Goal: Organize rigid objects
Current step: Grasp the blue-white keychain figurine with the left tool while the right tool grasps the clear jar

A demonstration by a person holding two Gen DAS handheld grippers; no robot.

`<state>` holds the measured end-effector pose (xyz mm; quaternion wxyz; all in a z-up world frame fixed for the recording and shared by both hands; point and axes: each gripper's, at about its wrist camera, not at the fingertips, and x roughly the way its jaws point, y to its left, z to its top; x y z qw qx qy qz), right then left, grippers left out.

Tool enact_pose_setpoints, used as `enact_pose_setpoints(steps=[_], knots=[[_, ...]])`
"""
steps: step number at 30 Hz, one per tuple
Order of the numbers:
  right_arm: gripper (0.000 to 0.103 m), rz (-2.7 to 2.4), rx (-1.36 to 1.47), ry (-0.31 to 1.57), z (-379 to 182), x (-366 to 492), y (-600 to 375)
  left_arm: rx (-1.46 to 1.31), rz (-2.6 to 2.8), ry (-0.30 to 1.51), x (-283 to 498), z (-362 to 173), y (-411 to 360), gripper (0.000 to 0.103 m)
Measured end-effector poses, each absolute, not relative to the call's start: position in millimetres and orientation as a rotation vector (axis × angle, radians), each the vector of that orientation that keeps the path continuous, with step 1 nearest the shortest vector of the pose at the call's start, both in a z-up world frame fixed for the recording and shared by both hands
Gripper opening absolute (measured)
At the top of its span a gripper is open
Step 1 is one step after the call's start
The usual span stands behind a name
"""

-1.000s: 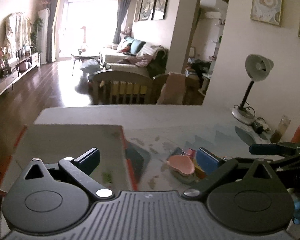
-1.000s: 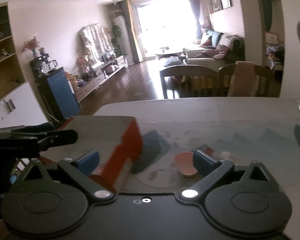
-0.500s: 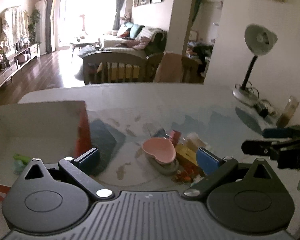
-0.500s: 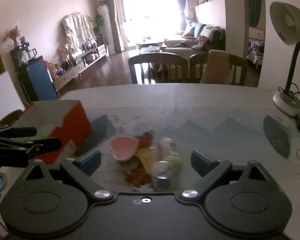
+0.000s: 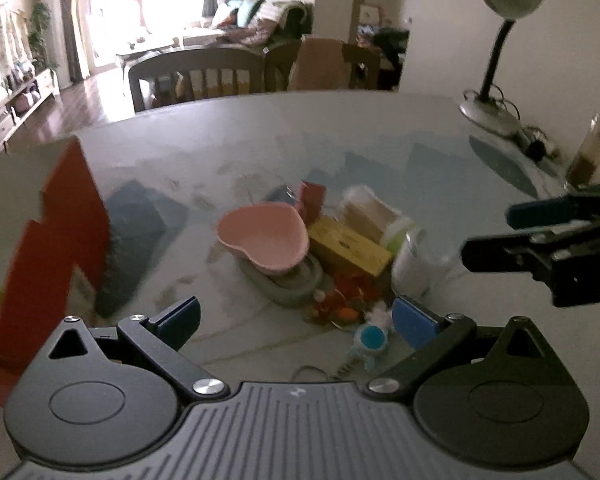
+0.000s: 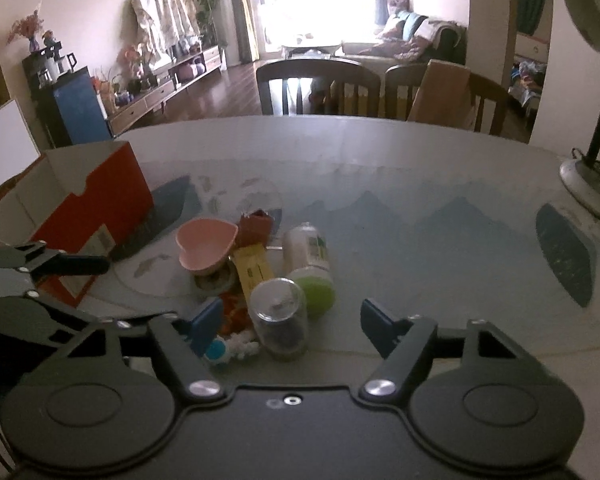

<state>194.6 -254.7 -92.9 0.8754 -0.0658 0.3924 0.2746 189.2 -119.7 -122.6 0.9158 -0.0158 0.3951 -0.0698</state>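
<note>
On the grey tabletop (image 6: pixel 420 168), left to right. Open red cardboard box (image 6: pixel 96 196): one small green item visible inside from the left wrist view; otherwise contents unseen. Pile, just beside box, unsorted: pink heart-shaped plastic dish (image 6: pixel 206 242) resting on a grey dish; yellow flat carton (image 6: pixel 254 270); white bottle with green cap (image 6: pixel 310 264), lying down; clear glass jar (image 6: pixel 280 316); blue-and-white toy (image 5: pixel 370 338). Task judged barely begun. Left gripper (image 5: pixel 296 318): wide, empty. Right gripper (image 6: pixel 292 320): wide, empty, jar between fingers, untouched.

Red box (image 5: pixel 56 240) is smeared and cut off at the frame's left edge; the small toys (image 5: pixel 340 308) are just a blurry mess under the yellow box (image 5: pixel 348 246).
</note>
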Motion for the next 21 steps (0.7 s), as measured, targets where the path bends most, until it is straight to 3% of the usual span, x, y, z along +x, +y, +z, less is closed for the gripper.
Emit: enact_pose_setpoints(steps=[9, 21], knots=[[0.066, 0.615, -0.164, 0.869, -112, 206, -245, 0.037, -0.221, 0.868, 192, -147, -151, 0.1], [0.057, 0.626, -0.207, 0.888, -125, 216, -230, 0.075, -0.261, 0.914, 200, -161, -166, 0.055]])
